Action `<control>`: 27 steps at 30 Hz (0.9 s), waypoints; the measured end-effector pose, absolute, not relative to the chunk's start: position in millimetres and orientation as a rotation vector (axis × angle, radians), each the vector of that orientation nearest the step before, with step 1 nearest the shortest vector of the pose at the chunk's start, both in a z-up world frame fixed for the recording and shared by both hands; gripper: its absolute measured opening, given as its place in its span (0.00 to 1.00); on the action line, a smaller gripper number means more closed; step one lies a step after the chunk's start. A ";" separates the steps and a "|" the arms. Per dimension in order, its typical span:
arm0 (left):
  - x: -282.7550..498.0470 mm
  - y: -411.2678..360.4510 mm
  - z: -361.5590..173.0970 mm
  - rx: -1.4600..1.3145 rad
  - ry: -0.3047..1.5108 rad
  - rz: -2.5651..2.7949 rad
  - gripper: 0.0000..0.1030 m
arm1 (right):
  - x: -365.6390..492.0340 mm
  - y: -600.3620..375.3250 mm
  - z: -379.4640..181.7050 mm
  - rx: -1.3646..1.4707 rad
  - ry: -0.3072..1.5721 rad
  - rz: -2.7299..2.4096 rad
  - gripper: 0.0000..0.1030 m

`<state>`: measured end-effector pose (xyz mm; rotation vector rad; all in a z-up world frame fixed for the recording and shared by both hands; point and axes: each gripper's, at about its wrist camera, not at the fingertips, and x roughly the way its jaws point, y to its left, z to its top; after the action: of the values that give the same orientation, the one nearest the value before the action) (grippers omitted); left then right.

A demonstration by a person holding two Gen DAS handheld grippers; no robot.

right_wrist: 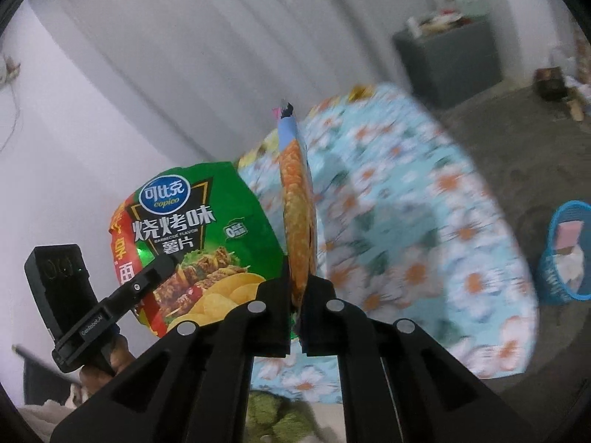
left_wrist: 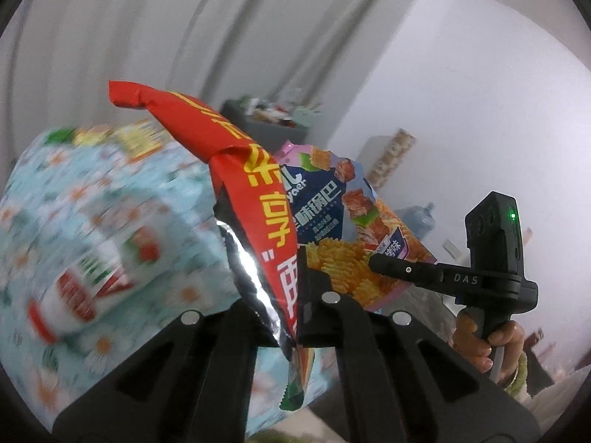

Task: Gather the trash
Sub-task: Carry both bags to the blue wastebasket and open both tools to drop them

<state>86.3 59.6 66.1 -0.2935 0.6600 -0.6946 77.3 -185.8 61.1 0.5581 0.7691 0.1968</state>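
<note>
1. The left tongs [left_wrist: 295,295] are shut tight on a red and green chip bag [left_wrist: 258,199]. The bag sticks up and away from the tongs, with its long side pointing up.
2. The right tongs [right_wrist: 295,310] are shut tight on a purple snack bag [right_wrist: 297,199]. From the right wrist view this bag is seen edge-on, standing straight up from the tongs.
3. Both bags are up in the air, above the table [right_wrist: 424,221] with the flower cloth. They are not lying on it.
4. A blue basket [right_wrist: 565,254] sits on the floor, far to the right of the right tongs. It already has some paper in it.
5. The right tongs look nearer to the basket than the left tongs. I think the right bag should go in first.
6. More things on the table look blurry, so I cannot tell what they are.
</note>
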 end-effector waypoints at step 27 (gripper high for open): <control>168.8 -444.3 -40.8 0.338 1.038 -1.114 0.03 | -49.8 -525.2 -149.5 1.357 0.471 -0.417 0.07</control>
<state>168.8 -444.3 -40.8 0.3382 1.0377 -1.1137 -49.8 -525.2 -149.5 1.3568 0.4711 -0.4173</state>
